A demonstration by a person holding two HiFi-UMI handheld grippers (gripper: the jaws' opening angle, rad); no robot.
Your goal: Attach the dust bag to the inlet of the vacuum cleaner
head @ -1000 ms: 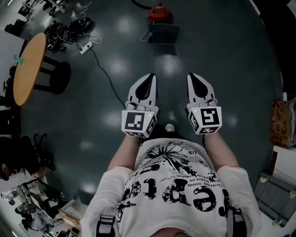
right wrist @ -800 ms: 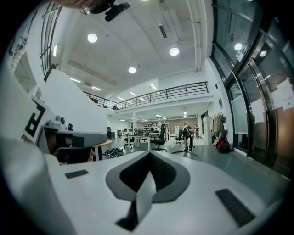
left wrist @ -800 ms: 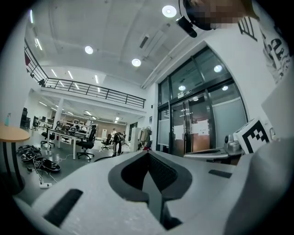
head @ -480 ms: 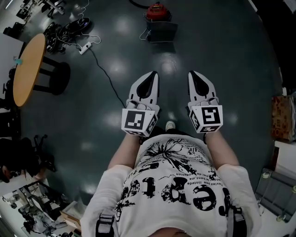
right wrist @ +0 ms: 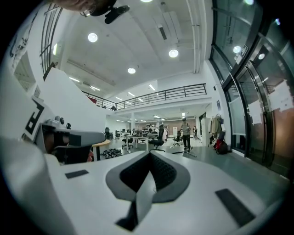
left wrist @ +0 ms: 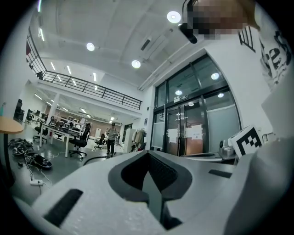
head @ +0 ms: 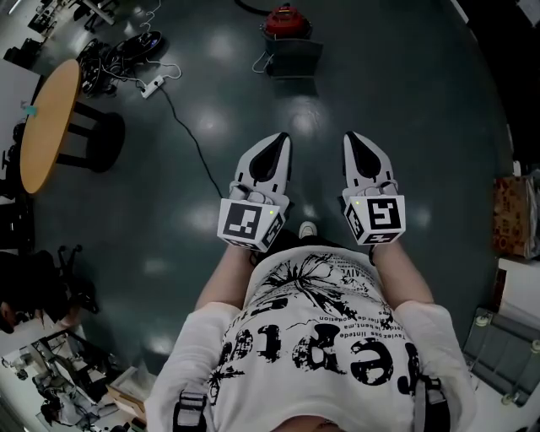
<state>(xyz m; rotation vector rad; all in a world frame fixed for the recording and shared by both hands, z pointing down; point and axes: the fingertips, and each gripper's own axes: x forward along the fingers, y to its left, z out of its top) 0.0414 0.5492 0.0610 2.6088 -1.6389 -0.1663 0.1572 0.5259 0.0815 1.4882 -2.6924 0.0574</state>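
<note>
Left gripper (head: 279, 139) and right gripper (head: 351, 138) level, side by side, fingers together on both, nothing held. Vacuum cleaner (head: 285, 18) at 12 o'clock by top edge, well apart; dark square item (head: 294, 57) just beside it. Bare floor (head: 422, 110) between. Round worktop (head: 46, 126) and cable (head: 181, 126) at 10 o'clock.

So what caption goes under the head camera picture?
Left white tool and right white tool, both shut and empty, point toward the red round vacuum cleaner across the dark shiny floor.
</note>
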